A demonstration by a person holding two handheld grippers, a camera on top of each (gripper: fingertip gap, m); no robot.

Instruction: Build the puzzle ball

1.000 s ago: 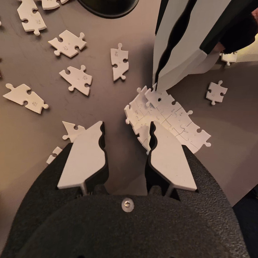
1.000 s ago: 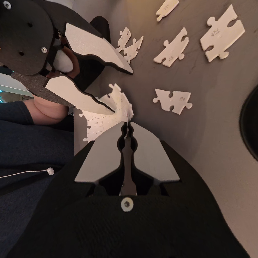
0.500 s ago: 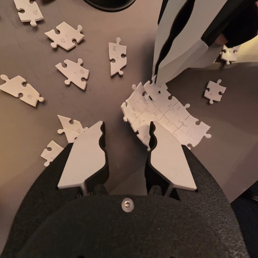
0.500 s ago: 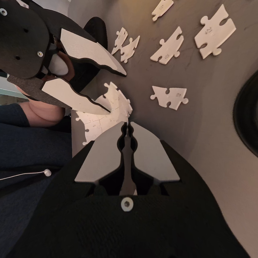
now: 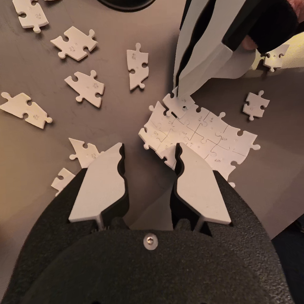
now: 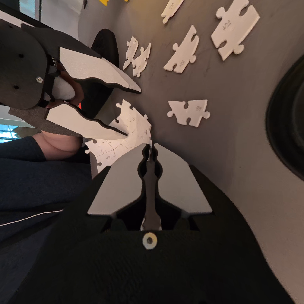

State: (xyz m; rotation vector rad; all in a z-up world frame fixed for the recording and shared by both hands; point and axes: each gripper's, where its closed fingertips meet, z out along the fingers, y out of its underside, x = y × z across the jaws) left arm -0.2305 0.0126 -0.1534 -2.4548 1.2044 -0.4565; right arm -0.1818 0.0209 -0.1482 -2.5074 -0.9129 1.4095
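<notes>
Assembled patch: a curved sheet of interlocked white puzzle pieces [image 5: 202, 136] is seen lying on the grey table [image 5: 115, 115], close to its near edge, bowed so that parts of it seem to be lifted off the surface.
Piece being fitted: a white piece [image 5: 178, 105] is held tilted at the patch's far corner; it overlaps the neighbouring pieces and a dark gap is left at the joint, so it is judged not yet seated.
Right gripper: the right gripper [image 6: 150, 146] is pressed together, with the edge of that piece pinched at the tips.
Left gripper: the left gripper [image 5: 149, 145] is spread wide and holds nothing; one finger [image 5: 194, 172] lies over the patch's near edge, though contact cannot be confirmed.
Risk, joint: if the piece is pushed down while tilted, its tabs may be jammed or bent, or nearby joints popped open.
Risk, patch: the bowed sheet may be slid or rocked towards the table edge if it is not steadied.
Loose pieces: several single pieces [image 5: 85, 88] are scattered well apart on the table.
Hidden: the patch's near part is covered by the left gripper, and the joint itself by the right fingers.
Cut off: a dark round object [image 6: 289, 118] is only partly seen, and its kind cannot be told.
</notes>
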